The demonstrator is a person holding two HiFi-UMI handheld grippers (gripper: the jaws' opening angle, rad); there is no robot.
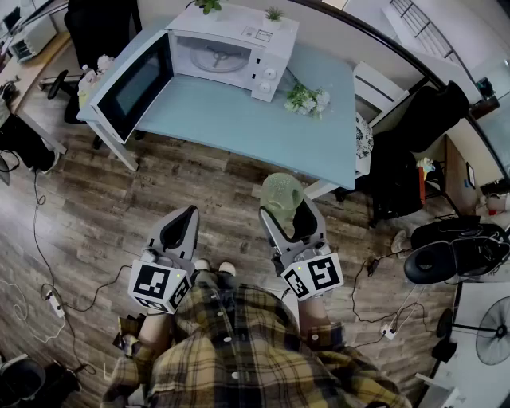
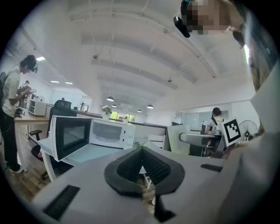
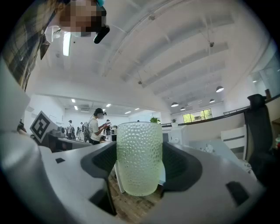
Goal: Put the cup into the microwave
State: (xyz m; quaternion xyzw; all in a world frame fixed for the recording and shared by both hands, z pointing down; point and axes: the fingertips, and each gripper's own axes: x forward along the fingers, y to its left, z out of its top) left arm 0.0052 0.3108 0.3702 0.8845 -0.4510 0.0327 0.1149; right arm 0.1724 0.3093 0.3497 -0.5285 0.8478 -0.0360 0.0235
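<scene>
A pale green dimpled glass cup [image 1: 281, 194] stands upright between the jaws of my right gripper [image 1: 290, 212], which is shut on it above the wooden floor. The right gripper view shows the cup [image 3: 139, 151] filling the gap, both pads pressed to its sides. My left gripper [image 1: 182, 228] hangs beside it at the left, shut with nothing in it; its pads [image 2: 131, 162] meet at the tip. Beyond both grippers, a white microwave [image 1: 231, 54] sits on the light blue table [image 1: 239, 123], its door [image 1: 135, 84] swung open to the left and its white cavity showing a turntable.
A small bunch of white flowers [image 1: 307, 99] lies on the table right of the microwave. Little plants [image 1: 209, 5] stand on top of it. A black office chair [image 1: 422, 119] and a white unit [image 1: 378, 84] stand at the right. Cables [image 1: 48, 263] trail over the floor.
</scene>
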